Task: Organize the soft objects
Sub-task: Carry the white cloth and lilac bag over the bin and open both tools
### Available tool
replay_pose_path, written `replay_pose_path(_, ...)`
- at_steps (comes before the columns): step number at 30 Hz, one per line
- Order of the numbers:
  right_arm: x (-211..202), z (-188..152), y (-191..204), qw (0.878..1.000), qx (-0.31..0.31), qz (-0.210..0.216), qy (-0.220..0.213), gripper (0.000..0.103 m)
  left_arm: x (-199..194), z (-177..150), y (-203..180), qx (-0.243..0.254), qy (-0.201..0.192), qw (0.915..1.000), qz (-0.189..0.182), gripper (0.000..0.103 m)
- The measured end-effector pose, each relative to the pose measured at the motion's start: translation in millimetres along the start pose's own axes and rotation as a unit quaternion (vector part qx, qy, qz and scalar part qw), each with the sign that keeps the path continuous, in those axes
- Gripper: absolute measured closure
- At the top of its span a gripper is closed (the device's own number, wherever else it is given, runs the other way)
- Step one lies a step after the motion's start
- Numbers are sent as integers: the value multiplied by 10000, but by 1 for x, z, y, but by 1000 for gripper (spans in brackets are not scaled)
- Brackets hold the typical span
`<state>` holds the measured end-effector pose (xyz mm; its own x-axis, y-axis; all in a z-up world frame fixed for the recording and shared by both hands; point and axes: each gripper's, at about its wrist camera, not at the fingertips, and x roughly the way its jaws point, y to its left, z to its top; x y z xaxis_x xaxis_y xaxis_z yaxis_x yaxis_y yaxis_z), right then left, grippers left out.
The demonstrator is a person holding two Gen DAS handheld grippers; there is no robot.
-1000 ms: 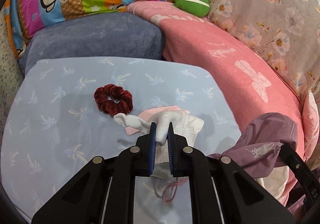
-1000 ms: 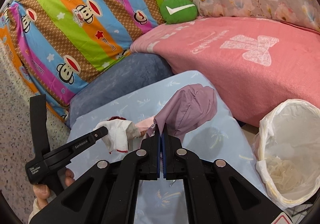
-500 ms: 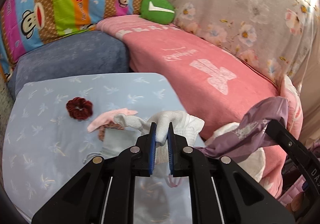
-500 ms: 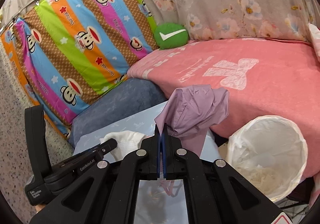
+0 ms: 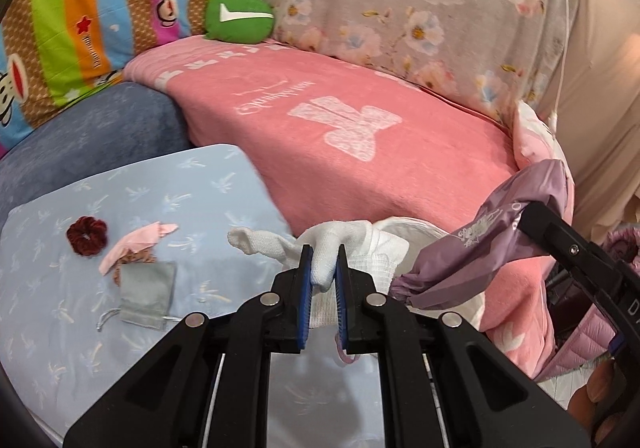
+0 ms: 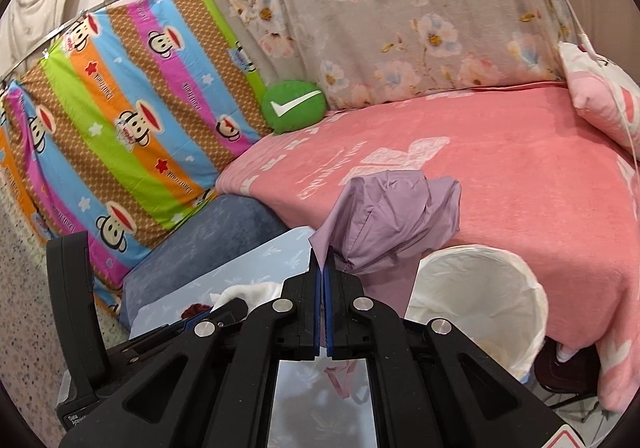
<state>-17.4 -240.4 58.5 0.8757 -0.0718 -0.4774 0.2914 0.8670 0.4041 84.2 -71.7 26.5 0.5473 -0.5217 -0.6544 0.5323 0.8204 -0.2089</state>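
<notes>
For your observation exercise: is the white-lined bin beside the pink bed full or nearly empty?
Nearly empty. In the right wrist view the white-lined bin gapes open, showing bare liner walls deep down; its very bottom lies hidden behind the purple cloth.

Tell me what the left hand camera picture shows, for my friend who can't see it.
The left gripper is shut on a white glove, held above a white-lined basket beside a pink blanket. To its right, the right gripper holds a purple cloth. A red scrunchie and grey pouch lie on the blue table.

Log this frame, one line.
left gripper: shut on white glove | right gripper: shut on purple cloth | near: white basket
</notes>
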Motion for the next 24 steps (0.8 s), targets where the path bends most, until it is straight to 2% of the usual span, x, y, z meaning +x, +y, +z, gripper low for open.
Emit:
replay_pose_path(11,-10,5,-53,9986,355,-381,-99,101,27,1,-56,497,244,9976,-414,91)
replay_pose_path(16,-10,7,-68,9978,445,-480,-116,101,40,1,-70,574,389,9960,-570,89)
replay_pose_path(18,-8,7,-72,9975,466,-518,-117,101,44,2,-73,583,417,9956,-601,78)
replay_pose_path(20,-7,9,-74,9973,475,-553,-121,100,43,2,-74,580,316,9962,-568,47)
replay_pose_path(22,-4,10,-75,9971,474,-579,-115,99,40,3,-74,564,134,9972,-467,33)
replay_pose_path(24,-2,10,-74,9969,471,-620,-123,94,40,4,-72,576,101,9973,-437,31)
